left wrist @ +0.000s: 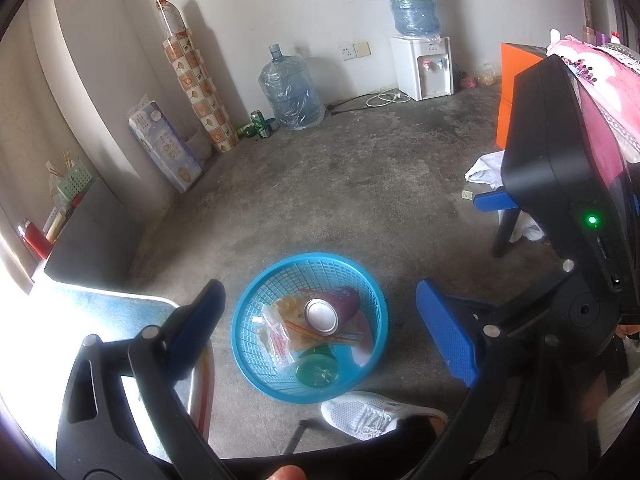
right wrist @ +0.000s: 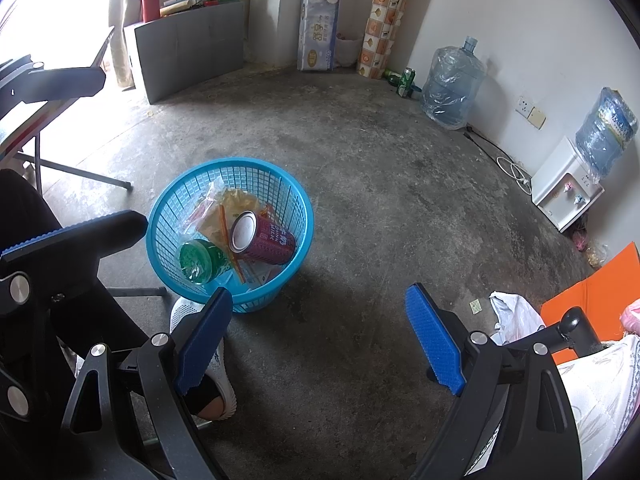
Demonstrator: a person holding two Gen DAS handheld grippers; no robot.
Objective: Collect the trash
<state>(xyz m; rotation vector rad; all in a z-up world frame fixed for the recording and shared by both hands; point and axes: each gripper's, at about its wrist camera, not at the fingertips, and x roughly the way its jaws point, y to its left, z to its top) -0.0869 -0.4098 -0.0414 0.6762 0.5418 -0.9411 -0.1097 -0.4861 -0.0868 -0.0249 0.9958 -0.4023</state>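
Observation:
A blue mesh basket [left wrist: 256, 304] [right wrist: 168, 208] stands on the concrete floor. In it lie a maroon can [left wrist: 322, 314] [right wrist: 262, 238], a green bottle [left wrist: 318, 368] [right wrist: 196, 260] and plastic wrappers [left wrist: 276, 336] [right wrist: 224, 212]. My left gripper [left wrist: 320, 332] hangs above the basket, open and empty. My right gripper [right wrist: 320, 344] is open and empty over bare floor, right of the basket. The right gripper also shows in the left wrist view [left wrist: 496, 208]. A crumpled white bag [left wrist: 486, 170] [right wrist: 514, 316] lies on the floor. A green can [left wrist: 259, 123] [right wrist: 406, 80] stands by the far wall.
A small paper scrap [right wrist: 475, 306] lies near the white bag. Water jugs [left wrist: 292, 88] [right wrist: 450, 84], a white dispenser [left wrist: 424, 66] [right wrist: 566, 188], a tissue pack [left wrist: 164, 144] and a patterned roll [left wrist: 196, 80] line the walls. A white shoe [left wrist: 368, 416] [right wrist: 212, 360] is beside the basket. An orange board [right wrist: 588, 292] stands at the right.

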